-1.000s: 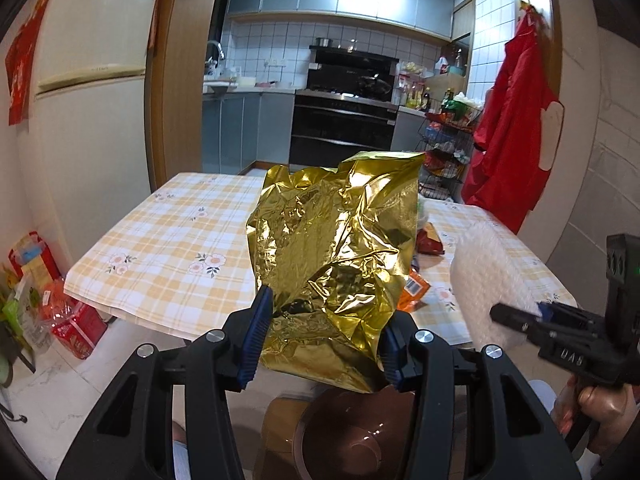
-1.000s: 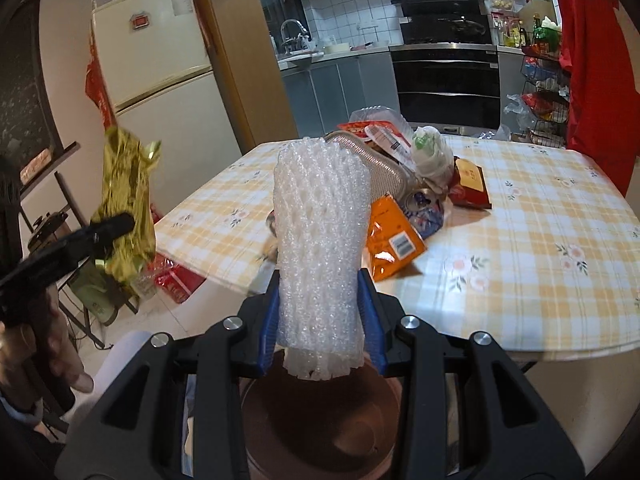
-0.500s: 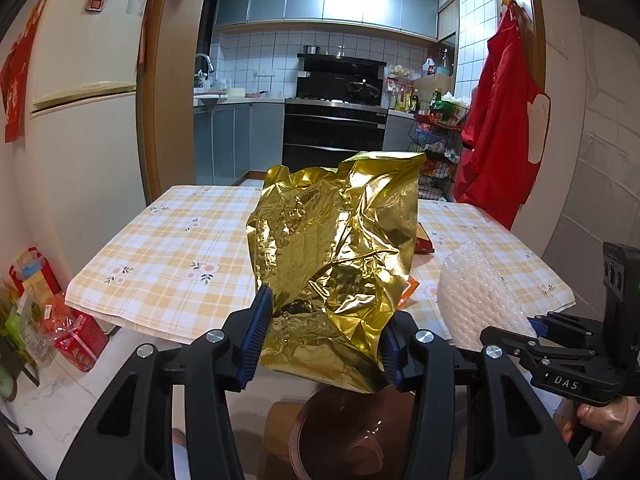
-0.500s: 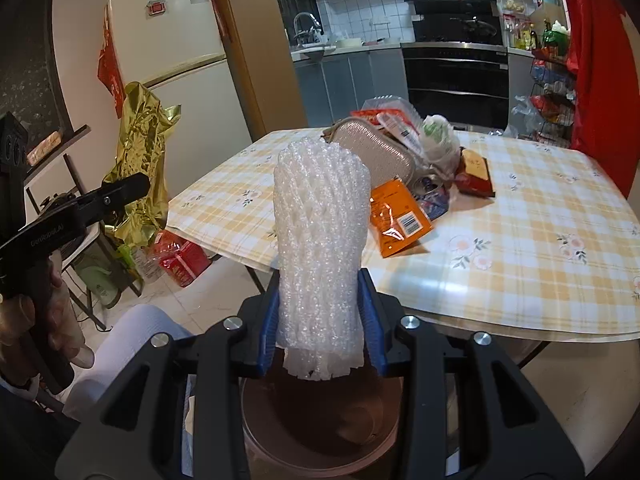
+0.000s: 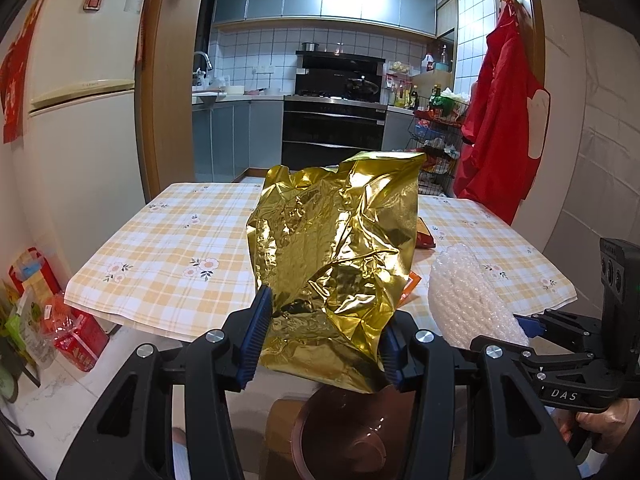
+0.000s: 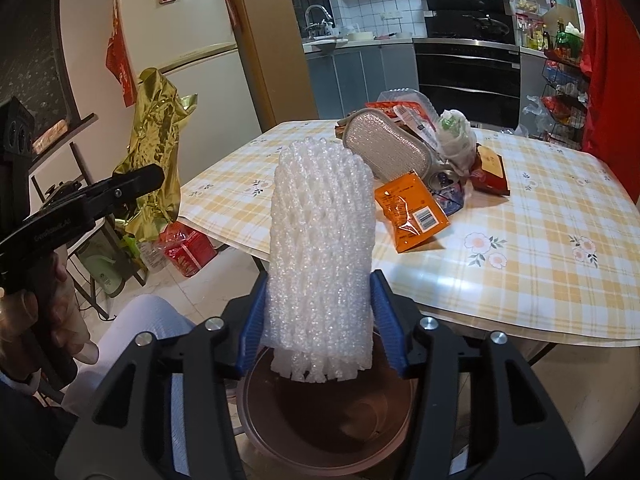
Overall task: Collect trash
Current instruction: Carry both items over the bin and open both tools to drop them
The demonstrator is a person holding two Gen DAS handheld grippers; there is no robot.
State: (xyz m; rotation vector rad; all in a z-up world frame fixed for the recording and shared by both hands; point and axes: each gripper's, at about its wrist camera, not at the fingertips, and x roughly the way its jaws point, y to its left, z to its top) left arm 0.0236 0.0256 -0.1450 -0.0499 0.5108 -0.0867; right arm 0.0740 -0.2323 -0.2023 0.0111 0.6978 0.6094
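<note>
Trash is in both tools, held off the near edge of the checked table (image 6: 540, 248) above a brown bin (image 6: 328, 420) on the floor. On the left, the left gripper (image 5: 324, 336) pinches a crumpled gold foil bag (image 5: 340, 248) between its blue pads, the bag standing upright and hiding the middle of the table in that view; the bin's rim shows just below it. To the right of it, the right gripper (image 6: 320, 324) has a white foam net sleeve (image 6: 320, 248) standing upright between its fingers; its jaws have just been opening, and a narrow gap now shows at the right pad while the left pad sits against the foam, the sleeve's lower end hanging over the bin's mouth. Farther right, on the table, lies the remaining pile: an orange packet (image 6: 412, 212), a silver mesh tray (image 6: 388, 148), a tied white plastic bag (image 6: 456, 136) and a dark red packet (image 6: 490, 170), all close together.
</note>
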